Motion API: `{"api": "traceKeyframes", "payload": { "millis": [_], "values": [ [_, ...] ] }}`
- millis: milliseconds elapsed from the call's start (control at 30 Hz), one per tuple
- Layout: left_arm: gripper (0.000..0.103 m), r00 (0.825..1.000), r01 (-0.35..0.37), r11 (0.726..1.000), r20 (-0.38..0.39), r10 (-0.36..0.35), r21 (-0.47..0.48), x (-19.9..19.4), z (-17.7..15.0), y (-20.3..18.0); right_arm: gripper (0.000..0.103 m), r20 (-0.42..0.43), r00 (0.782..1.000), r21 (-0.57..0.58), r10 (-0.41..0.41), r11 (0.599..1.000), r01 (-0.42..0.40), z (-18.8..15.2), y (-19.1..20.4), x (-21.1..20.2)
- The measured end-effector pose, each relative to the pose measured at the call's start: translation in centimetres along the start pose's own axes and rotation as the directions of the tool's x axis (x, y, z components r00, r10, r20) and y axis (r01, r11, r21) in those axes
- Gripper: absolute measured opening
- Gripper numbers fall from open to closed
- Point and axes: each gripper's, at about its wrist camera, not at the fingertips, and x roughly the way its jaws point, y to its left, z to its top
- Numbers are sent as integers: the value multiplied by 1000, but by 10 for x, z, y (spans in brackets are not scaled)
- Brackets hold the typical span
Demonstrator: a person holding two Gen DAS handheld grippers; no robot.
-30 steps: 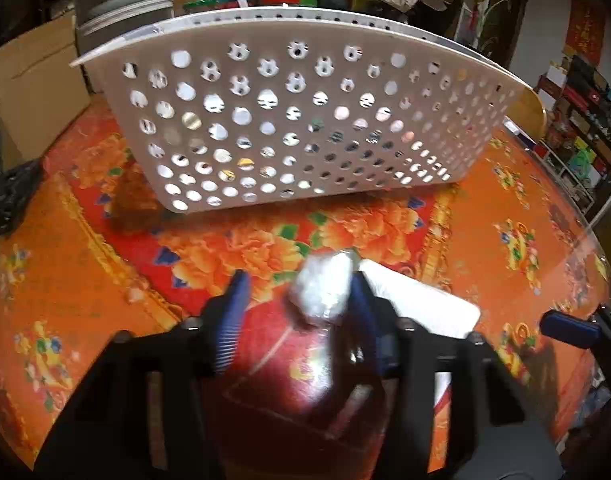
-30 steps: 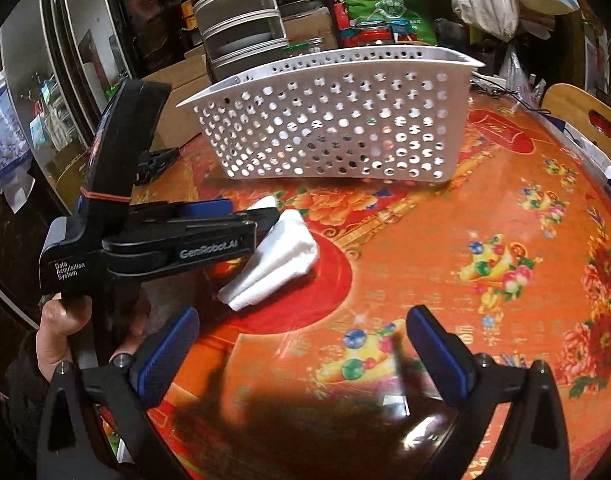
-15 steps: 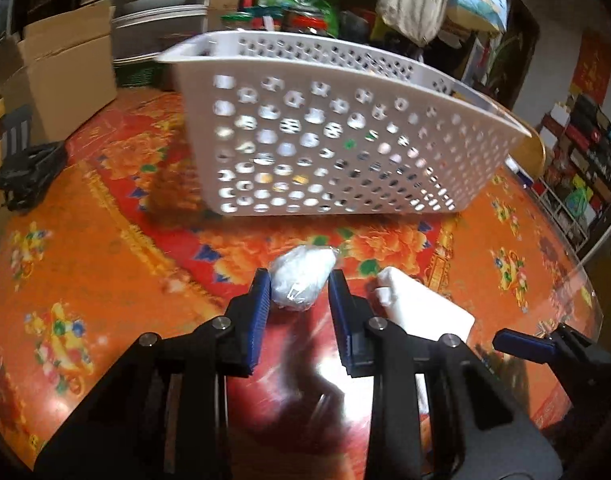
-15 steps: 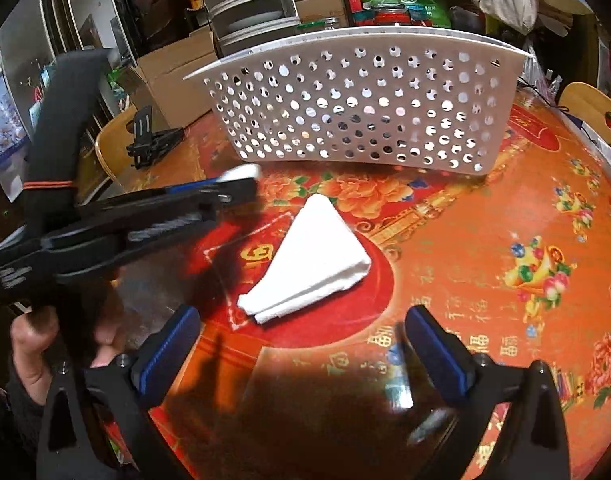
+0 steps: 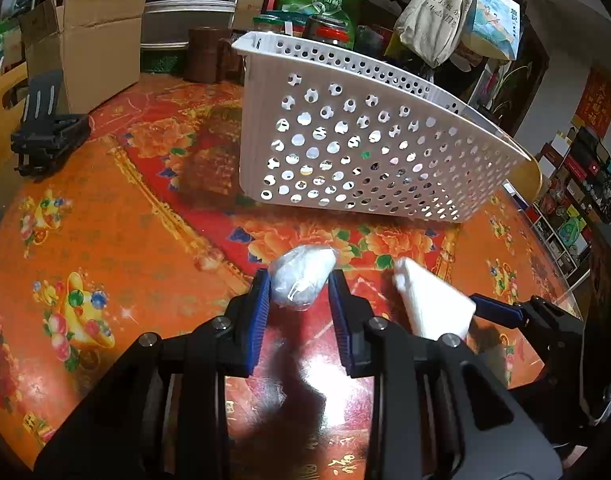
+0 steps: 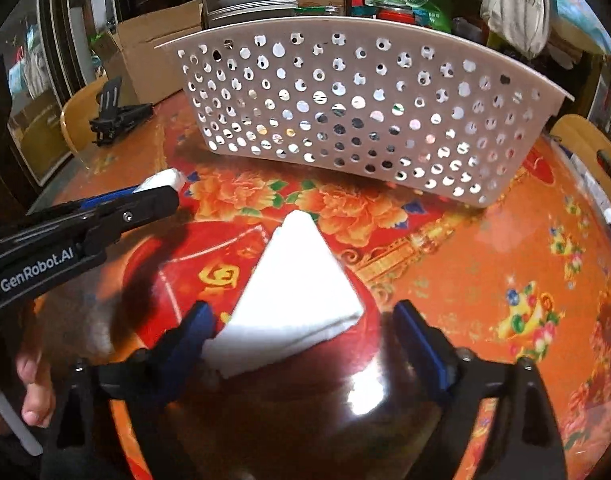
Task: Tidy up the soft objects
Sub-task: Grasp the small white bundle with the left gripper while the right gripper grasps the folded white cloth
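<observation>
My left gripper [image 5: 299, 286] is shut on a small white soft bundle in clear wrap [image 5: 303, 276] and holds it above the table. It also shows at the left of the right wrist view [image 6: 161, 186]. My right gripper [image 6: 301, 320] is open, its fingers on either side of a folded white cloth [image 6: 295, 292] that lies on the red tablecloth; the same cloth shows in the left wrist view [image 5: 429, 300]. A white perforated basket [image 5: 365, 148] stands behind on the table, also in the right wrist view [image 6: 345, 104].
A round table with a red and orange flowered cover [image 5: 85, 240]. A black clamp-like holder [image 5: 45, 132] lies at the far left. Cardboard boxes [image 5: 93, 36], jars, bags and stacked containers crowd behind the basket. A wooden chair back [image 6: 585, 140] stands at the right.
My left gripper closed on the wrapped bundle, lifted it and swung left. My right gripper moved forward until its open fingers straddle the folded cloth.
</observation>
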Motion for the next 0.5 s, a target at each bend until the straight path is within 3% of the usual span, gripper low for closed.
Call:
{"api": "traceKeyframes", "payload": {
  "millis": [167, 300, 367, 500],
  "values": [
    [27, 1000, 1, 1000, 2, -1, 18, 1, -1, -4, 69, 19, 999, 0, -33, 999, 33, -3, 4, -1],
    [27, 1000, -3, 1000, 5, 3, 27, 0, -2, -6, 44, 44, 999, 8, -31, 999, 31, -7, 3, -6],
    [27, 1000, -4, 1000, 3, 4, 24, 1, -2, -6, 29, 58, 998, 20, -4, 1000, 3, -9, -1, -10],
    [27, 1000, -8, 1000, 0, 8, 17, 2, -2, -4, 20, 72, 995, 53, 69, 996, -73, -11, -12, -13]
  ]
}}
